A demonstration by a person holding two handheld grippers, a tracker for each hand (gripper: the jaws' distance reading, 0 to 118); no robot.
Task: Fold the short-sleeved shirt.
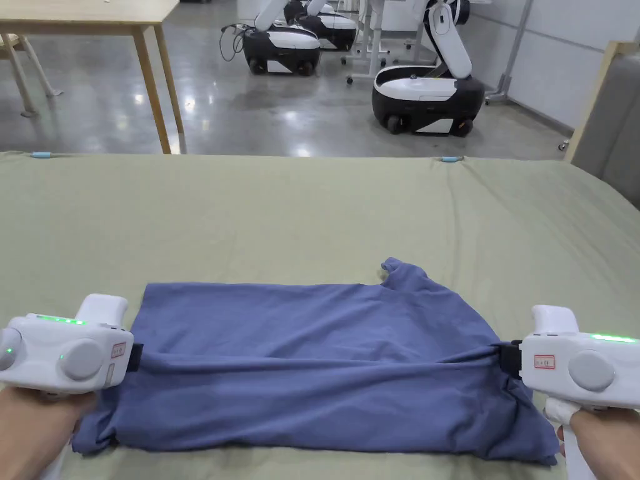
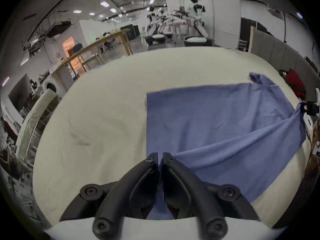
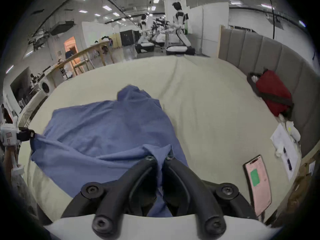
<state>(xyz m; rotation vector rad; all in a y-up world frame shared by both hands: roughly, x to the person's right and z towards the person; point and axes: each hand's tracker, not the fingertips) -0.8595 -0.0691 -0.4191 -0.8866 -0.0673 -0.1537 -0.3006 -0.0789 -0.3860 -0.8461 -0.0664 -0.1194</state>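
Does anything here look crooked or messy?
Slightly. The blue shirt is not lying flat: a sleeve pokes up at its far edge, and a taut ridge runs between the left gripper and right gripper. Nothing looks torn or spilled.

A blue short-sleeved cotton shirt (image 1: 312, 362) lies on a pale green sheet-covered bed (image 1: 281, 212). A white handheld left gripper (image 1: 134, 357) and right gripper (image 1: 507, 360) each clamp an opposite edge, stretching a fold between them.

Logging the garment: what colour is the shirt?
Plain blue, no pattern; the shirt shows best in the head view.
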